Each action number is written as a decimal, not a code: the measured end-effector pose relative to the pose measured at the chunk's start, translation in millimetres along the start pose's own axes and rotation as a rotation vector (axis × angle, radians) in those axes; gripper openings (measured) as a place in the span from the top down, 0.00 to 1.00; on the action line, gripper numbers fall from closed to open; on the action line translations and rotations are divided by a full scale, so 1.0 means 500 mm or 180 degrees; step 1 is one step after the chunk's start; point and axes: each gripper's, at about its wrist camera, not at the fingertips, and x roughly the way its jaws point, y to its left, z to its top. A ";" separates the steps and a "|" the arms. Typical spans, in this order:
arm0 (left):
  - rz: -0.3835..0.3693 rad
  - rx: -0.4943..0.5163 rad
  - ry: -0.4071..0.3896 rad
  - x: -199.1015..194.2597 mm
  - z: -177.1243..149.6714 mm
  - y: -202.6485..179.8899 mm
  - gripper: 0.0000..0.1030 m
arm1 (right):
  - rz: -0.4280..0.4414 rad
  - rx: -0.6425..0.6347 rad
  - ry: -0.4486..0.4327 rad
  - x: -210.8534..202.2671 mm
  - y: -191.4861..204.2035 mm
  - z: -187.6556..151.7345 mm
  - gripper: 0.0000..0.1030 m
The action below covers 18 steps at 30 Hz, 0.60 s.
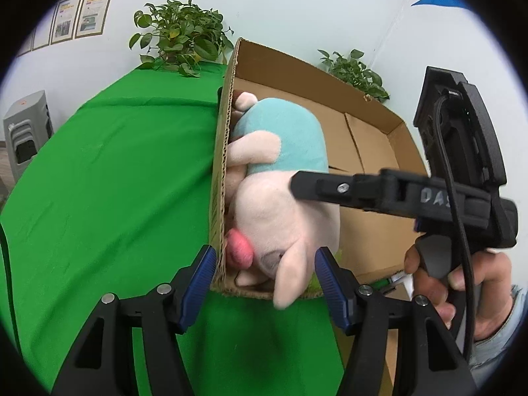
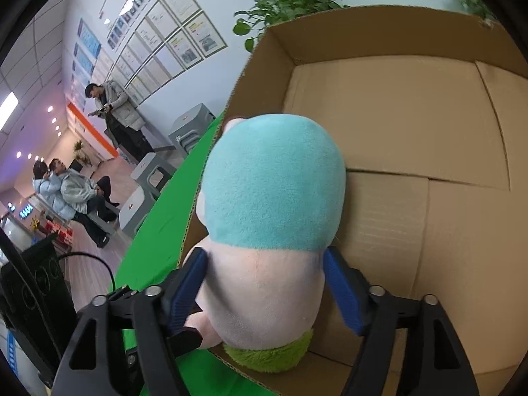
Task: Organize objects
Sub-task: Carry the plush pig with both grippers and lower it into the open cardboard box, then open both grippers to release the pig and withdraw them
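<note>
A pink pig plush in a light blue shirt (image 1: 280, 178) lies in an open cardboard box (image 1: 373, 138) on the green cloth, against the box's left wall. Its ear hangs over the near rim. My left gripper (image 1: 265, 264) is open, its blue pads on either side of the plush's head and the box corner. My right gripper (image 2: 265, 283) has its blue pads around the plush's pink head (image 2: 264, 297) and looks shut on it; one finger (image 1: 326, 189) shows over the plush in the left wrist view. A green plush piece (image 2: 270, 356) lies under the pig.
The box floor (image 2: 412, 132) to the right of the plush is bare cardboard. The green cloth (image 1: 115, 181) covers the table left of the box. Two potted plants (image 1: 181, 39) stand behind. People and grey stools (image 2: 138, 198) are off to the left.
</note>
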 end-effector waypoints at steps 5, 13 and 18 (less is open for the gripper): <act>0.0411 0.0130 -0.0253 -0.070 -0.019 -0.021 0.39 | -0.0235 -0.0088 -0.0157 -0.105 -0.009 -0.050 0.01; 0.0923 0.0483 -0.0867 -0.203 -0.074 -0.155 0.20 | -0.0922 -0.0185 -0.0768 -0.346 -0.016 -0.237 0.01; 0.0835 0.0501 -0.0793 -0.202 -0.098 -0.218 0.20 | -0.1032 -0.0087 -0.0826 -0.440 -0.048 -0.359 0.01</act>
